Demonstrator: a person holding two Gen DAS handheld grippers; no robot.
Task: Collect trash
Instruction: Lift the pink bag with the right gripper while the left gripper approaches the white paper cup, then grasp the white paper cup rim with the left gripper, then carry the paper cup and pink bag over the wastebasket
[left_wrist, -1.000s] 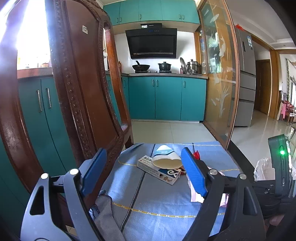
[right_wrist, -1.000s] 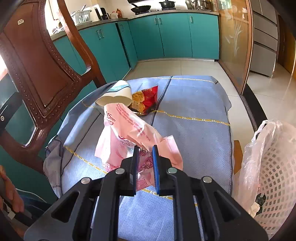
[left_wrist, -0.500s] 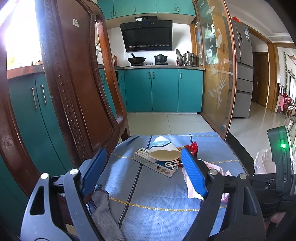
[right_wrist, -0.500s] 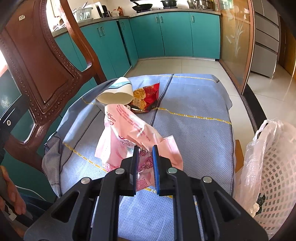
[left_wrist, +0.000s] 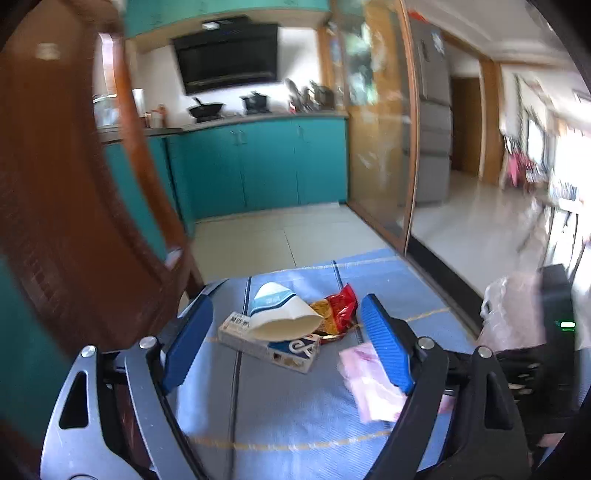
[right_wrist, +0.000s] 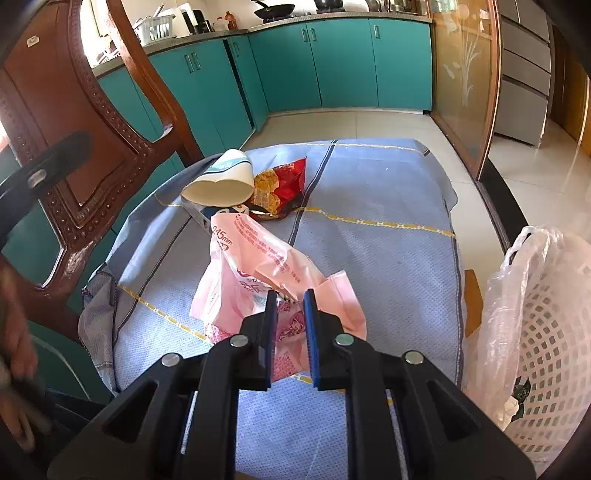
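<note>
Am gripping crumpled pink plastic bag (right_wrist: 255, 280), printed with red text, right fingers (right_wrist: 269, 321) clamped on it; left fingers (left_wrist: 188, 338) spreading wide, empty.

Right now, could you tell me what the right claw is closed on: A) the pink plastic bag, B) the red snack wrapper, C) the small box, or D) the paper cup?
A: the right claw pinches the crumpled pink plastic bag, while the paper cup lies farther off on the table.
</note>
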